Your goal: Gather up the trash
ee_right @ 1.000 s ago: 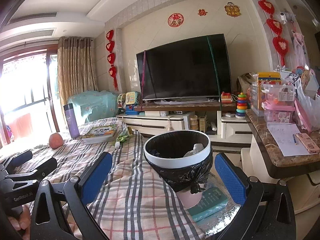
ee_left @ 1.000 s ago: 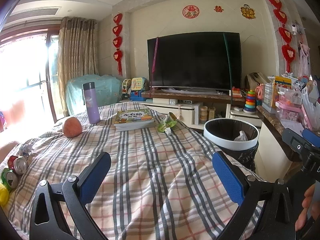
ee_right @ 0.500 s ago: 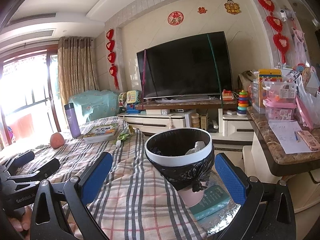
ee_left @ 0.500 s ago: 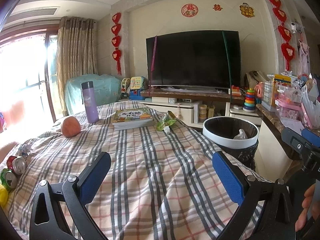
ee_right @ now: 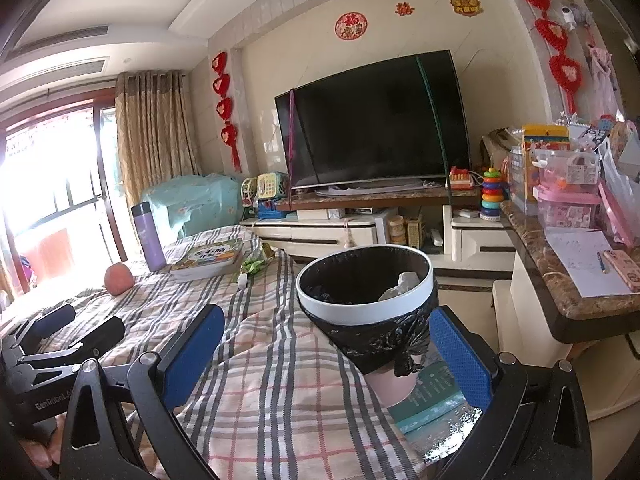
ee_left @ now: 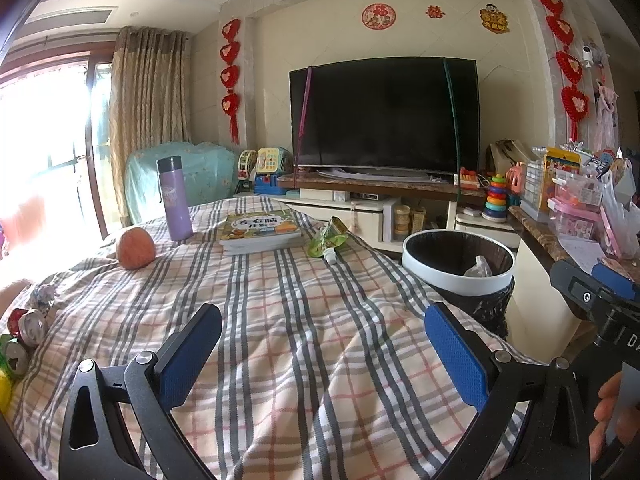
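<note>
Well beyond both spread, empty claws, left (ee_left: 322, 356) and right (ee_right: 326, 356), lies the green wrapper (ee_left: 327, 237).

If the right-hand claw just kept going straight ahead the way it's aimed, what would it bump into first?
Most likely the trash bin: it sits almost directly between the right gripper's open fingers, just beyond the edge of the plaid cloth. How far off it is stays hard to judge through the fisheye.

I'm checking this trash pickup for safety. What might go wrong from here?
The green wrapper lies against the book, so a grab might catch the book. The cans sit at the cloth's edge and may roll off. The bin stands off the table edge; a drop could miss.
</note>
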`<state>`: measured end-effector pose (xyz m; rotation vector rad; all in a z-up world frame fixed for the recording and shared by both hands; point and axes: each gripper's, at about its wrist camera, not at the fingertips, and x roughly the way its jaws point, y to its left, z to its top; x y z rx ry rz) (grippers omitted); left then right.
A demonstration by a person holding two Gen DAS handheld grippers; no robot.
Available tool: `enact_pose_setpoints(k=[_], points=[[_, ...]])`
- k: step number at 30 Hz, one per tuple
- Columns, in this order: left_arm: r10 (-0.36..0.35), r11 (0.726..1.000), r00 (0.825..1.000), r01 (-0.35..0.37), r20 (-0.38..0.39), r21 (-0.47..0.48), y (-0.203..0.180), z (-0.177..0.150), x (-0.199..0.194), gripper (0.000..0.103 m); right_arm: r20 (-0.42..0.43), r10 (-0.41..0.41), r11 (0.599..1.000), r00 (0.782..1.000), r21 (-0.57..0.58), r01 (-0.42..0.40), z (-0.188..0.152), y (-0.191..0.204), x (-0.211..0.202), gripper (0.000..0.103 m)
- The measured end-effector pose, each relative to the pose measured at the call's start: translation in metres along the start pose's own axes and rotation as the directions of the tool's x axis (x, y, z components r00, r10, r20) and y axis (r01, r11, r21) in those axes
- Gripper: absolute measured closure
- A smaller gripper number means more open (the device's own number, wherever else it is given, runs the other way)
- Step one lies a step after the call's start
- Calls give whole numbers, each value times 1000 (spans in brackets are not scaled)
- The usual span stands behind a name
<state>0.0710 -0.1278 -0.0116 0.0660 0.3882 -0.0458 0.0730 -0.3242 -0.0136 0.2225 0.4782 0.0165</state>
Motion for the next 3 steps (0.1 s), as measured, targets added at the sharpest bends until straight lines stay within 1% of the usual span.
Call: enact_pose_setpoints(k=[3], points=[[-8,1000,1000,8,-9,-9,2,1,2,1,-11,8,1000,1000,2,-8,0,1,3,0]])
